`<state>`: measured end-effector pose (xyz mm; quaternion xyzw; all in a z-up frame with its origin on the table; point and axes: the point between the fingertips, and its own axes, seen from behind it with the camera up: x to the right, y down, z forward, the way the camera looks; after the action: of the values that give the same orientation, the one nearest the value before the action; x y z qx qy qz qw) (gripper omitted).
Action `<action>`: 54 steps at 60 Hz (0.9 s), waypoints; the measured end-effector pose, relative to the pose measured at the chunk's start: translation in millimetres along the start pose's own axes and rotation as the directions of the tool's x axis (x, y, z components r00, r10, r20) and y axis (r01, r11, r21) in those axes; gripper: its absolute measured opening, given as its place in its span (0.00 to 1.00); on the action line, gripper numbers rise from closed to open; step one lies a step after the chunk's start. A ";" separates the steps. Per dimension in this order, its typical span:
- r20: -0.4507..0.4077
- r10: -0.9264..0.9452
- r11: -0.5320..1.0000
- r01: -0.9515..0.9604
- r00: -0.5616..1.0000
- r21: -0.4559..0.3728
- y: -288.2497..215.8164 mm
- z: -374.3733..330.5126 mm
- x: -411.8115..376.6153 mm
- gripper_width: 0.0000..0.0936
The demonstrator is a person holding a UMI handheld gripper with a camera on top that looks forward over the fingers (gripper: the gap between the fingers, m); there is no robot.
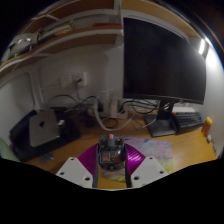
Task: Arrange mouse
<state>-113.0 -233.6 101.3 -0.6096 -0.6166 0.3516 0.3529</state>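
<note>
The claw (111,170) has its two white fingers with purple pads squeezed on a small dark see-through mouse (111,152), held above the brown wooden tabletop (170,152), its long side pointing far.

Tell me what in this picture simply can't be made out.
- Object between the jaws' pads: small and blurred in the gripper view; whether it is the mouse is unclear.
- Whether the pads press on it: not visible.
- Monitor: dark, nothing readable.
- Shelf items: too small.
- Cables: tangled, untraceable.
</note>
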 end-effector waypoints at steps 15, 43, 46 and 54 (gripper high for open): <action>-0.060 -0.063 0.992 0.056 0.996 -0.110 55.2 67.4 116.5 0.41; -0.013 -0.026 0.989 0.023 1.000 -0.149 67.1 57.4 147.5 0.91; 0.000 -0.017 0.990 0.017 1.000 -0.143 54.5 35.2 144.8 0.91; -0.014 0.011 0.985 -0.013 1.000 -0.170 33.6 -44.1 142.4 0.91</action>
<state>-59.1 -90.8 95.4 -0.6435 -0.6383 0.2958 0.3017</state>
